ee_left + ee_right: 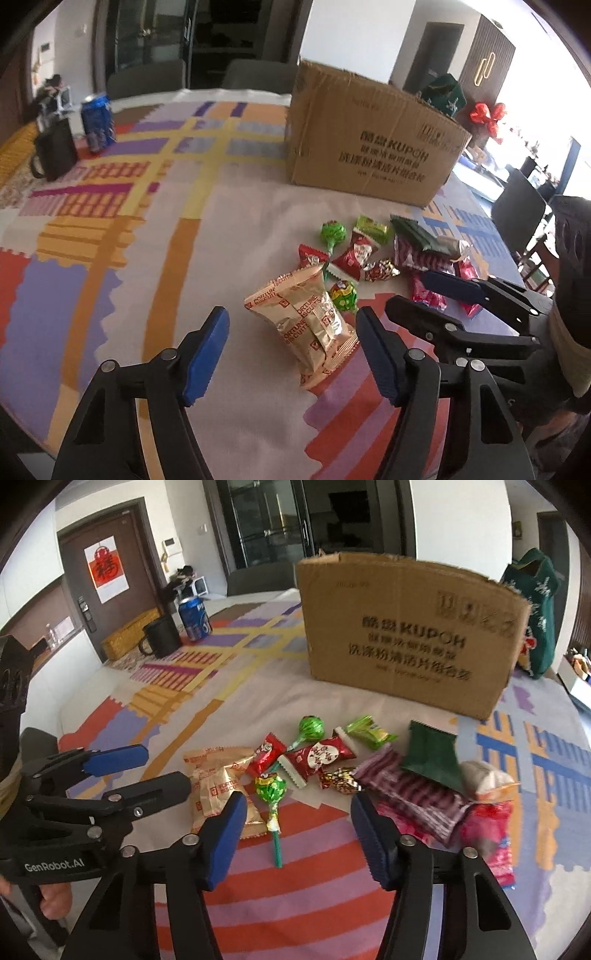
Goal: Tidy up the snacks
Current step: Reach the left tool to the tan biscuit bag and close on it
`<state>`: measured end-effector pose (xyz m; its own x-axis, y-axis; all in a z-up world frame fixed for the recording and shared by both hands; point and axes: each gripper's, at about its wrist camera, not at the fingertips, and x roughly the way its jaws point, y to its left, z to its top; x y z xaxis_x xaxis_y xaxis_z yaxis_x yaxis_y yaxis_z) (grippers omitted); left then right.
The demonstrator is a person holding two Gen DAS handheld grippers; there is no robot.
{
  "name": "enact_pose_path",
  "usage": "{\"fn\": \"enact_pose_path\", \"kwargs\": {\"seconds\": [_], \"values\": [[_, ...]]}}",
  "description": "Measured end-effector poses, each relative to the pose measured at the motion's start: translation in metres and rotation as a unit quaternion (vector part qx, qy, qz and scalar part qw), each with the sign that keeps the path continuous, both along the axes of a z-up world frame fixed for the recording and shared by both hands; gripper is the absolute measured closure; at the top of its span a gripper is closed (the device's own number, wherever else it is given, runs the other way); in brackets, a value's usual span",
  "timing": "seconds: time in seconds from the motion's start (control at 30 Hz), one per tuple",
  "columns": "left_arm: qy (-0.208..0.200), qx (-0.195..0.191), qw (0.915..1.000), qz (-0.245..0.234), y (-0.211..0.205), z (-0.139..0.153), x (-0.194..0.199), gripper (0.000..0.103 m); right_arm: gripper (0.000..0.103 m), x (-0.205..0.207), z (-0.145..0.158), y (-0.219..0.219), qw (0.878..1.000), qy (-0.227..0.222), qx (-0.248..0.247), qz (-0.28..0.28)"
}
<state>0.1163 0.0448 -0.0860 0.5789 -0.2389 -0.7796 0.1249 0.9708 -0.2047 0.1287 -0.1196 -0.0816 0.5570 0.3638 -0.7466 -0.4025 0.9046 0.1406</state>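
A heap of wrapped snacks lies on a colourful patterned tablecloth (122, 221) in front of an open cardboard box (369, 147) (399, 635). My left gripper (291, 315) is open; a gold fortune biscuit pack (306, 325) (218, 790) lies between its blue pads, which do not touch it. My right gripper (298, 801) is open just above a green lollipop (271, 790) (343, 295), its pads clear of it. Around them lie a red candy pack (319, 757), a second green lollipop (311, 728), a purple striped packet (410, 797) and a dark green packet (430, 757). Each gripper shows in the other's view, the right gripper (408, 291) and the left gripper (166, 766).
A blue drink can (98, 122) (194, 616) and a black mug (55, 151) (162, 637) stand at the table's far left. A green bag (535, 609) sits behind the box on the right. Dark chairs (517, 210) stand around the table. A hand (55, 901) holds the left gripper.
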Motion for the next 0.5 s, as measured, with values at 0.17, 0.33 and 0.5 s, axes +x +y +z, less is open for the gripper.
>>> {"fn": "enact_pose_path", "kwargs": {"seconds": [0.17, 0.33, 0.5], "values": [[0.015, -0.021, 0.9995, -0.018, 0.004, -0.013, 0.01, 0.038, 0.055, 0.011, -0.012, 0.01, 1.0, 0.017, 0.004, 0.013], [0.034, -0.056, 0.9973, -0.034, 0.009, -0.024, 0.019, 0.041, 0.057, 0.02, -0.021, 0.013, 0.999, 0.036, 0.01, 0.019], [0.06, -0.09, 0.9933, -0.042, 0.012, -0.037, 0.028, 0.042, 0.061, 0.029, -0.028, 0.017, 0.998, 0.057, 0.018, 0.022]]}}
